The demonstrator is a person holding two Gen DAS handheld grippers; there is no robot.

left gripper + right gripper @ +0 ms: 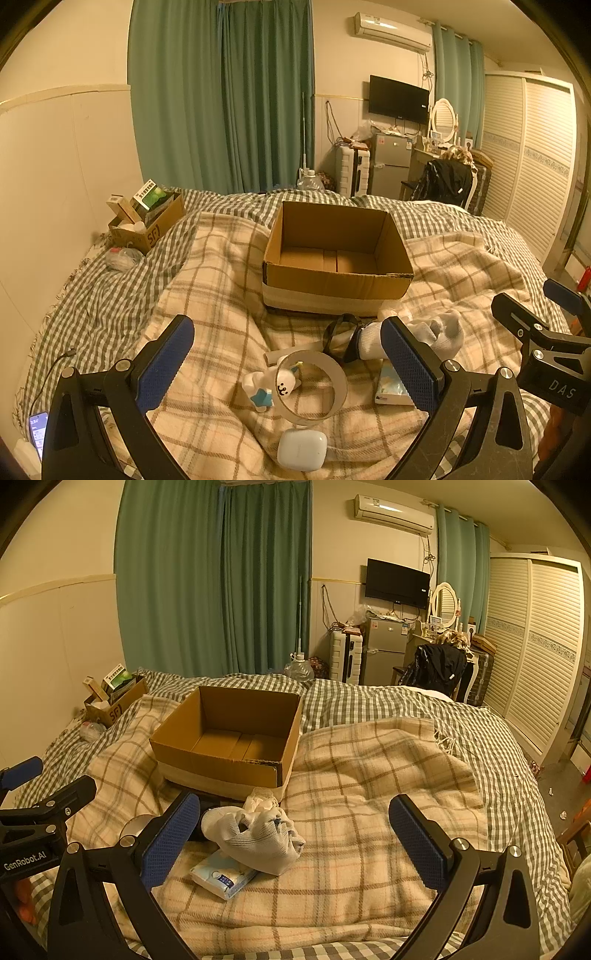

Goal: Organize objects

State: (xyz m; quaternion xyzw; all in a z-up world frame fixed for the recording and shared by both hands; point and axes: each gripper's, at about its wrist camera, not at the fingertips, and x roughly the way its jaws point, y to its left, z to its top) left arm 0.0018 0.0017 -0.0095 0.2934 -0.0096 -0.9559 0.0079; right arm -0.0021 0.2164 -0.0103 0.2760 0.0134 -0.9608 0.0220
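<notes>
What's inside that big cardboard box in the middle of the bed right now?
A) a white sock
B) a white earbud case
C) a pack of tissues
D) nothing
D: both views show the bare floor of the cardboard box, while the sock, earbud case and tissue pack lie on the blanket in front of it.

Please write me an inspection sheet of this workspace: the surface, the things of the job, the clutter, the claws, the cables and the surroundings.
Surface: bed with a rumpled plaid blanket over a checked sheet.
Job's things: open, empty box; in front of it a white sock, tissue pack, tape ring, small figurine, white earbud case and a dark strap.
Clutter: a second, full box and a plastic bag at the far left.
Claws: left claw open, above the ring and figurine; right claw open, above the sock.
Cables: a cable leads to a phone at the left edge.
Surroundings: green curtains, TV, fridge, wardrobe.
</notes>
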